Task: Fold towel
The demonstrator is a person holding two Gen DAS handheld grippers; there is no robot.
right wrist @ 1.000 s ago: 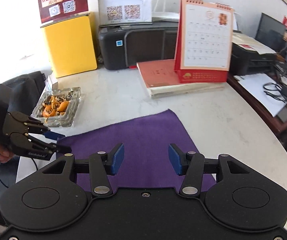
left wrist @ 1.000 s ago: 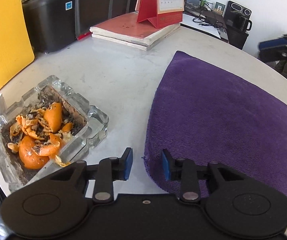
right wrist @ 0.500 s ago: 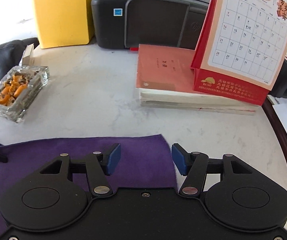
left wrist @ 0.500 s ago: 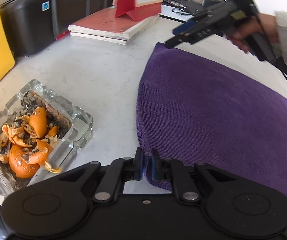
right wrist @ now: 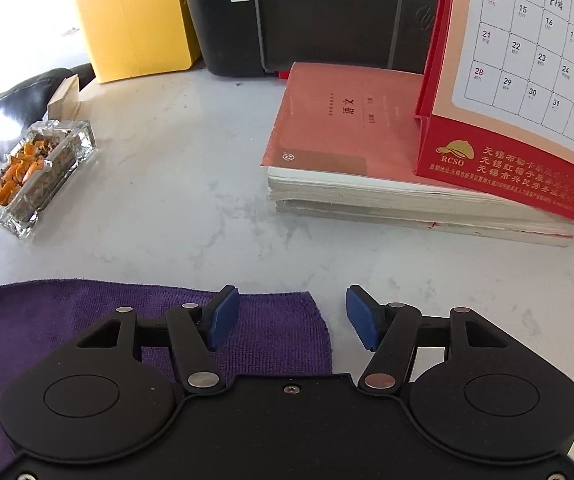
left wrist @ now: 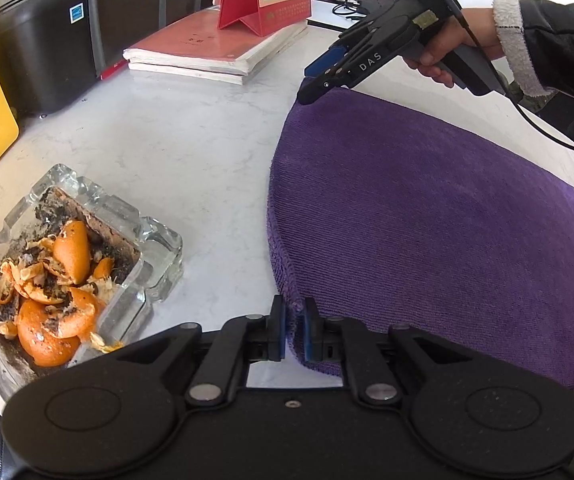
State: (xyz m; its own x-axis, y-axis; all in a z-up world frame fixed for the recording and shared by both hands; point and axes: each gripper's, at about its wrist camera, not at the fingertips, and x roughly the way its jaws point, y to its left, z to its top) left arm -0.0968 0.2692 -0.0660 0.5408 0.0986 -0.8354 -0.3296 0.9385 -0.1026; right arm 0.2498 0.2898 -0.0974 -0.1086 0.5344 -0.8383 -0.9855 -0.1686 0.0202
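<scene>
The left tool (left wrist: 295, 330) is pinching the purple towel's (left wrist: 427, 208) near corner, the towel lying flat on the counter (left wrist: 191, 152). At two o'clock, the right tool (right wrist: 293, 318) is hovering open-jawed, straddling the far corner.

Your left gripper (left wrist: 295, 330) is a matte black rig: two round housings, hinged link arms with silver pivot pins, one small centre screw and blue finger pads (left wrist: 281, 330). Your right gripper (right wrist: 291, 318) matches it. Seen from the side, its black pistol-grip body carries white "DAS" lettering, a green light and a trailing black cable. Your right hand (left wrist: 443, 60) emerges from a dark jacket sleeve (left wrist: 559, 44) with a pale fleecy cuff.
</scene>
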